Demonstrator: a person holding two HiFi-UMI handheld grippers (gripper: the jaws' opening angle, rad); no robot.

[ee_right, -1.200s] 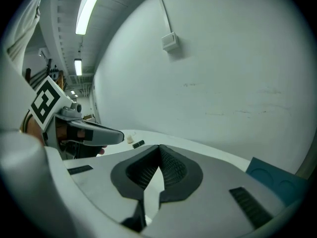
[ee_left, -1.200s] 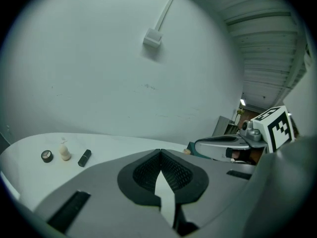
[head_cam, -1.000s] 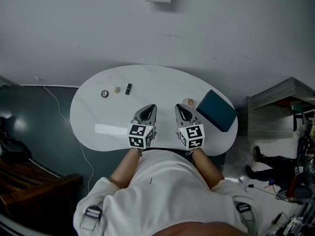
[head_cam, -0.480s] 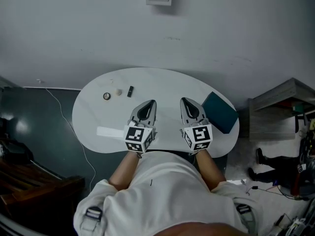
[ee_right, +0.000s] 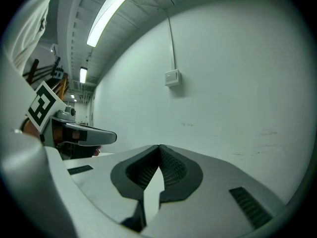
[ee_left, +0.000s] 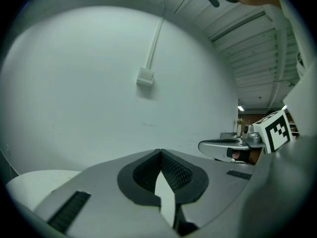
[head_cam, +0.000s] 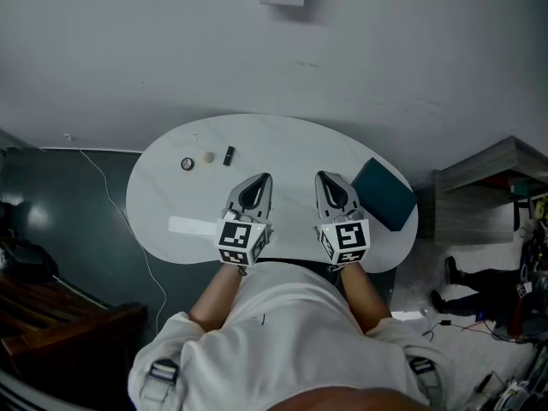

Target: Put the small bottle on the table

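Note:
Both grippers hover side by side over the near edge of the white table [head_cam: 282,144], pointing at the wall. My left gripper [head_cam: 261,182] is shut with nothing between its jaws, and its own view shows the tips [ee_left: 161,151] meeting. My right gripper [head_cam: 328,178] is also shut and empty, its tips [ee_right: 159,147] closed against the wall. No bottle is clearly visible. A small cream round thing [head_cam: 208,157] lies at the table's far left. The spot beside the teal box is hidden under my right gripper.
A dark ring [head_cam: 187,163] and a small black piece [head_cam: 229,155] lie by the cream thing. A white paper strip [head_cam: 193,226] lies left of my left gripper. A teal box [head_cam: 385,193] sits at the table's right end. A grey shelf [head_cam: 488,178] stands to the right.
My right gripper has shifted a little right and forward, and it now covers a small pale thing that showed beside the teal box. The left gripper has barely moved.

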